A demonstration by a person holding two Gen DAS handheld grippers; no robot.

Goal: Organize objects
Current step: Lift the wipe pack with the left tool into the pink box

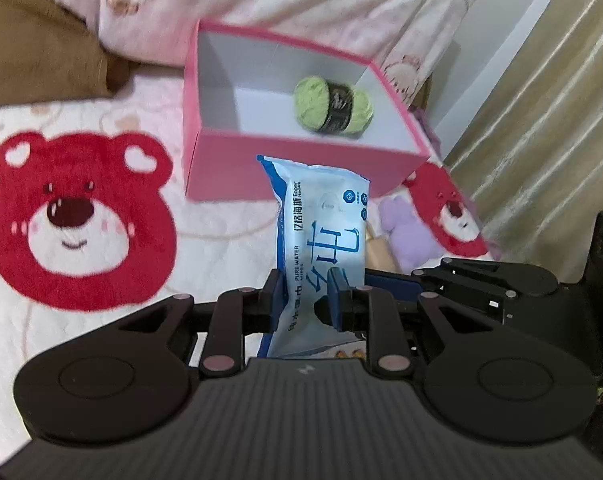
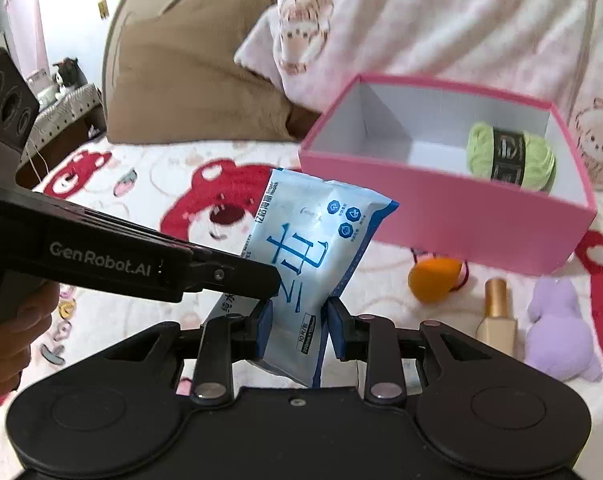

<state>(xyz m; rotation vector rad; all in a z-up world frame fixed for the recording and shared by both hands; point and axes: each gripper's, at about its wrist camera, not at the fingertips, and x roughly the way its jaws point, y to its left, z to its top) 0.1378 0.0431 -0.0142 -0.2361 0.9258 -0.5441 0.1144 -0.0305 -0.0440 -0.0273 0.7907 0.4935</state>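
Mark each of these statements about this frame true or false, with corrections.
1. Both hand-held grippers clamp the wet wipes pack. True: the left hand-held gripper and the right hand-held gripper each pinch its lower end.
2. The pink box holds a green yarn ball. True.
3. The wipes pack already lies inside the box. False: it is held up in front of the box.
4. The purple plush toy sits in the box. False: it lies on the blanket outside the box, beside a gold bottle.
5. An orange sponge lies on the blanket. True.
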